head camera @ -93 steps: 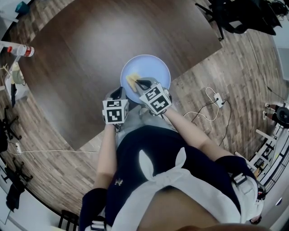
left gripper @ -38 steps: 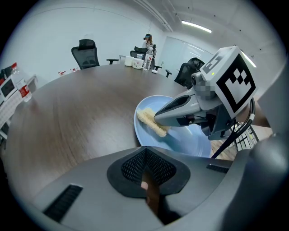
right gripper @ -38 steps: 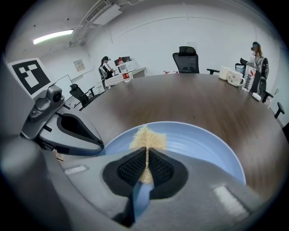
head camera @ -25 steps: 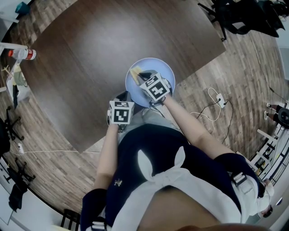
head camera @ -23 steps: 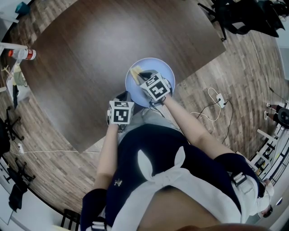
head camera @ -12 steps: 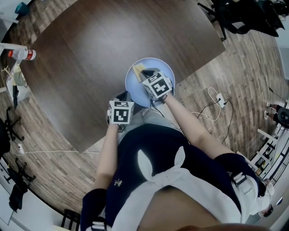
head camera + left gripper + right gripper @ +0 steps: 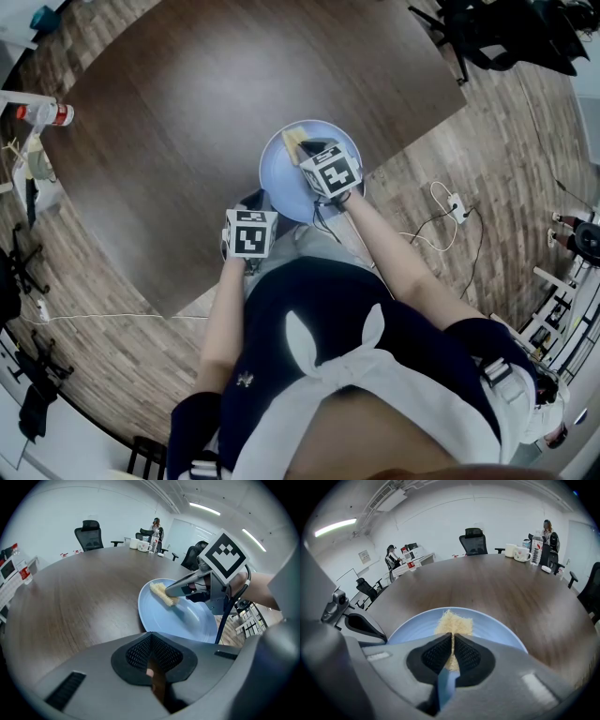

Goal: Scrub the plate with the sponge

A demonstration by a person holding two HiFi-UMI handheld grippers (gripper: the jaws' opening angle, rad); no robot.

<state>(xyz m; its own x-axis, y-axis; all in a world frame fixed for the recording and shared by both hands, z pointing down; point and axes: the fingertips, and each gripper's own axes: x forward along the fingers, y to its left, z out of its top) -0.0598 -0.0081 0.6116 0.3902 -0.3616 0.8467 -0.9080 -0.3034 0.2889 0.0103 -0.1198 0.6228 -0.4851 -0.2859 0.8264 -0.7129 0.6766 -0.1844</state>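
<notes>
A light blue plate (image 7: 284,184) (image 7: 187,620) (image 7: 499,631) lies at the near edge of the dark wooden table (image 7: 187,94). My right gripper (image 7: 305,148) (image 7: 174,590) (image 7: 453,641) is shut on a yellow sponge (image 7: 295,139) (image 7: 162,592) (image 7: 453,621) and presses it onto the plate's far part. My left gripper (image 7: 261,199) (image 7: 151,637) is at the plate's near left rim with its jaws closed on that rim. The rim itself is hidden behind the jaws in the left gripper view.
A plastic bottle (image 7: 42,114) lies at the table's far left edge. White cables (image 7: 441,216) trail over the wood floor to the right. Office chairs (image 7: 474,540), mugs and a bottle (image 7: 520,552) stand at the table's far side.
My right gripper has slid the sponge across the plate, from its left middle toward the far rim. The left gripper and the plate have stayed in place.
</notes>
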